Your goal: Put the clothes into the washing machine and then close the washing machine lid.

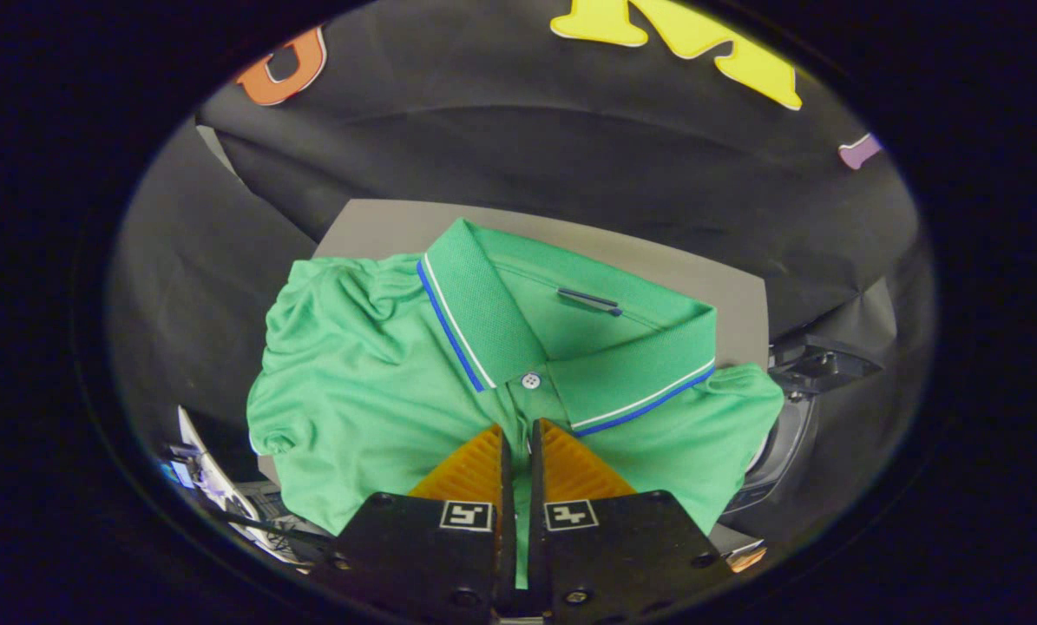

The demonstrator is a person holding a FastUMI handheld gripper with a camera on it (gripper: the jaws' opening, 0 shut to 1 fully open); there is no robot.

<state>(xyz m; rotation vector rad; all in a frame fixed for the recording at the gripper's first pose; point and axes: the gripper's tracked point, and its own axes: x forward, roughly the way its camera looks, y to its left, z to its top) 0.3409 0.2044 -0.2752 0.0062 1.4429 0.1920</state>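
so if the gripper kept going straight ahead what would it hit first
The gripper is already pinching the green polo shirt at its placket, so more shirt first, likely the collar just beyond, though depth is unclear.

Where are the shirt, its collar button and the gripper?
shirt (370, 391): gripper view, on the chest cloth beside the collar.
collar button (531, 380): gripper view, on the button's face, just ahead of the fingers.
gripper (518, 434): gripper view, between the fingertips, which are pinched on the shirt's front.
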